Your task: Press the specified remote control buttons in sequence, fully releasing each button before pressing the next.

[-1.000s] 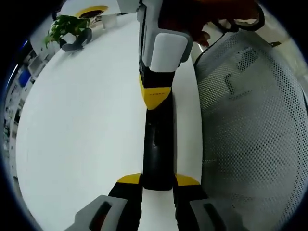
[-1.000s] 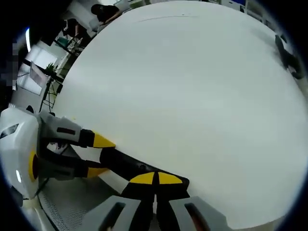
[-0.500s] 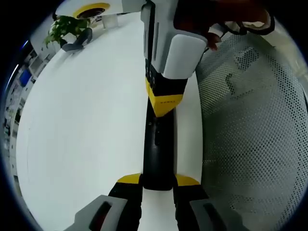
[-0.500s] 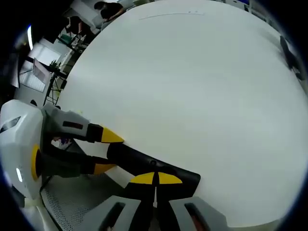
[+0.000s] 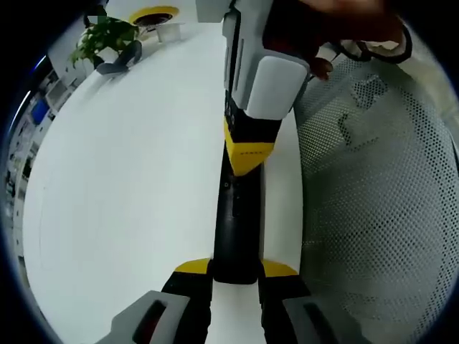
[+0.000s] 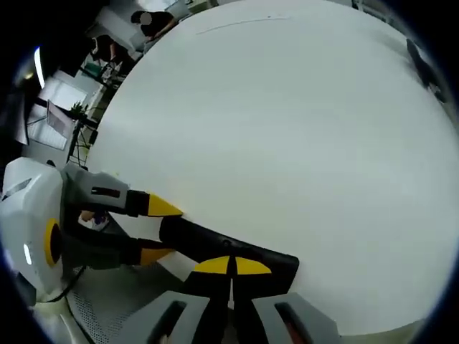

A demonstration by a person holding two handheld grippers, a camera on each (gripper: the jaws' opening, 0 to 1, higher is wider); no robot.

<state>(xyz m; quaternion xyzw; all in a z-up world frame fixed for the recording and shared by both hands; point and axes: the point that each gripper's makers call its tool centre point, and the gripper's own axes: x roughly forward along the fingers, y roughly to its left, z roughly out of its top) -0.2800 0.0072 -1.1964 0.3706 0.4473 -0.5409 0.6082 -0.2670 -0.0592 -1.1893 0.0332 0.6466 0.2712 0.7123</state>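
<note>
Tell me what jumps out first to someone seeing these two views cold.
A long black remote control lies on the white table, clamped at its near end by the left gripper. The right gripper, yellow-tipped with jaws together, comes down on its far end. Right of the table sits a white mesh chair; a green potted plant stands at the far edge.

A broad white table (image 6: pixel 287 129) carries a potted plant (image 5: pixel 104 36) and a grey object (image 5: pixel 118 61) near its far edge.
</note>
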